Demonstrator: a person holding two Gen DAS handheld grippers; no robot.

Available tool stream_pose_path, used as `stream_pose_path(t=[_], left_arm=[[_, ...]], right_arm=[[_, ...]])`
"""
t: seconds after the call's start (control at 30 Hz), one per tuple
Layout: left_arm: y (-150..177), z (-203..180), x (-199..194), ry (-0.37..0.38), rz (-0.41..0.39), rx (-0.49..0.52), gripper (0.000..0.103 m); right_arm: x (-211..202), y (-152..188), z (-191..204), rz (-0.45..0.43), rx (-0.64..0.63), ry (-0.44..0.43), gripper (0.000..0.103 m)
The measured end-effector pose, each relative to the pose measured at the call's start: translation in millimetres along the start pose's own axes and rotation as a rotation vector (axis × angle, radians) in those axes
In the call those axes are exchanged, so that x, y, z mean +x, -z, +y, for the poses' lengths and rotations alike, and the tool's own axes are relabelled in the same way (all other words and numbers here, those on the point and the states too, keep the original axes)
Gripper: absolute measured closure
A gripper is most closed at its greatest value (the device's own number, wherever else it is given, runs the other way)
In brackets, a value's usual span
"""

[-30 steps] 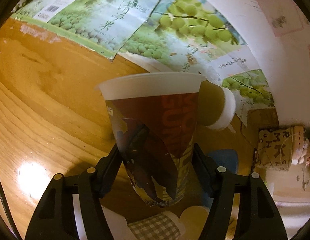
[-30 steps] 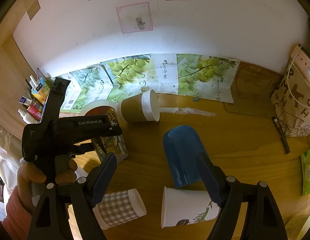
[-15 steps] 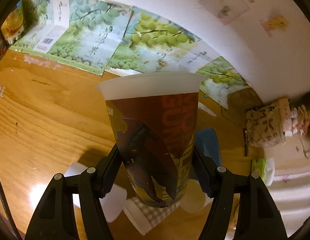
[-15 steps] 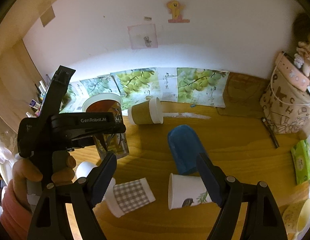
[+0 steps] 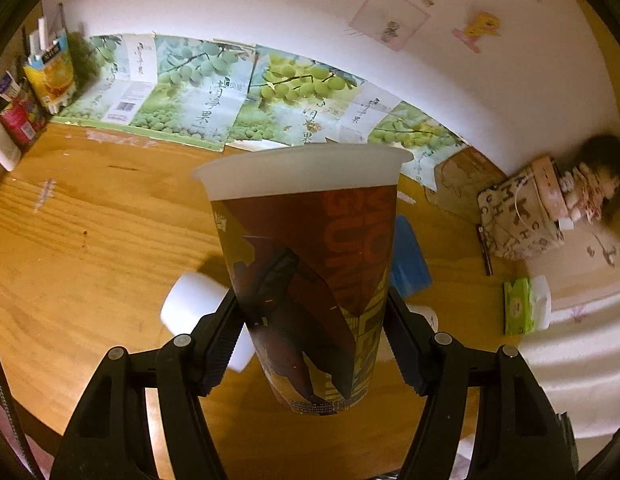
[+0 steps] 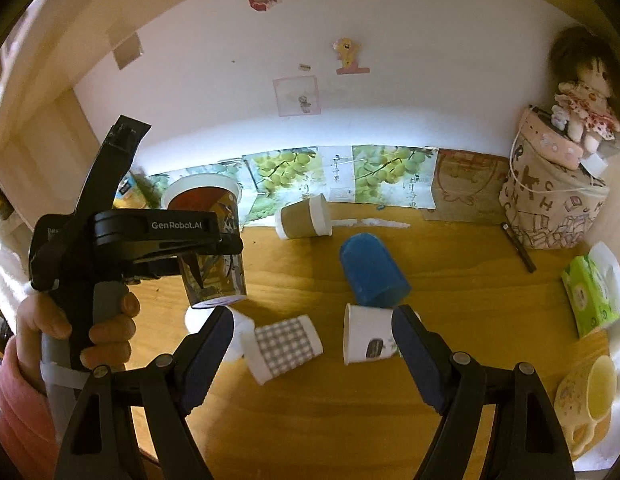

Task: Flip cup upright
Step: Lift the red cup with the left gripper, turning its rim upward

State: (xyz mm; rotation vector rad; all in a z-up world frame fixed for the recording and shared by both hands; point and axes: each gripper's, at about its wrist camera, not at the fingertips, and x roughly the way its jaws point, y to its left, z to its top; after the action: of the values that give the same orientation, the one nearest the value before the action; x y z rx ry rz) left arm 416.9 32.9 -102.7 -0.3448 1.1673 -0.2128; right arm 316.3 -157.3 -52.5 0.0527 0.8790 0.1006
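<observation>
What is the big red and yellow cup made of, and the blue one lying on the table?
The red and yellow cup, held by the left gripper, looks like thin printed paper or plastic: glossy artwork, a plain white rolled rim. The blue cup looks matte, slightly rough, maybe foam or coated paper; I can't tell for sure. The table looks like varnished wood with visible grain.

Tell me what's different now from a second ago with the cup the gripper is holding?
The left gripper has lifted the red printed cup higher off the wooden table, mouth up; its base now hangs clear above the wood. The right gripper rose too, open and empty. The grip did not change. The brown cup, blue cup, checked cup and white cup lie tipped over where they were.
</observation>
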Motion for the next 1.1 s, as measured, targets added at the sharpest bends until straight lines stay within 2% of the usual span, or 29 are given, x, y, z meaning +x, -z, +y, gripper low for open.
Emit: stream_pose_path(t=[0.3,0.5,0.87,1.1], left_arm=[[44,-17,-41,-0.02,-0.018,0.091,0.032],[73,-20,-58,-0.067,-0.015,0.139,0.032],[129,-15,-59,-0.098,0.038,0.163,0.032],[161,-16,-38,-0.104,0.127,0.204,0.032]], right_arm=[[-31,35,3,-0.004,-0.019,-0.041,0.021],[-45,56,4,0.009,-0.024,-0.077,0.021],[-57,95,-10,0.037,0.045,-0.118,0.021],[-56,117,-21,0.069,0.097,-0.103,0.021]])
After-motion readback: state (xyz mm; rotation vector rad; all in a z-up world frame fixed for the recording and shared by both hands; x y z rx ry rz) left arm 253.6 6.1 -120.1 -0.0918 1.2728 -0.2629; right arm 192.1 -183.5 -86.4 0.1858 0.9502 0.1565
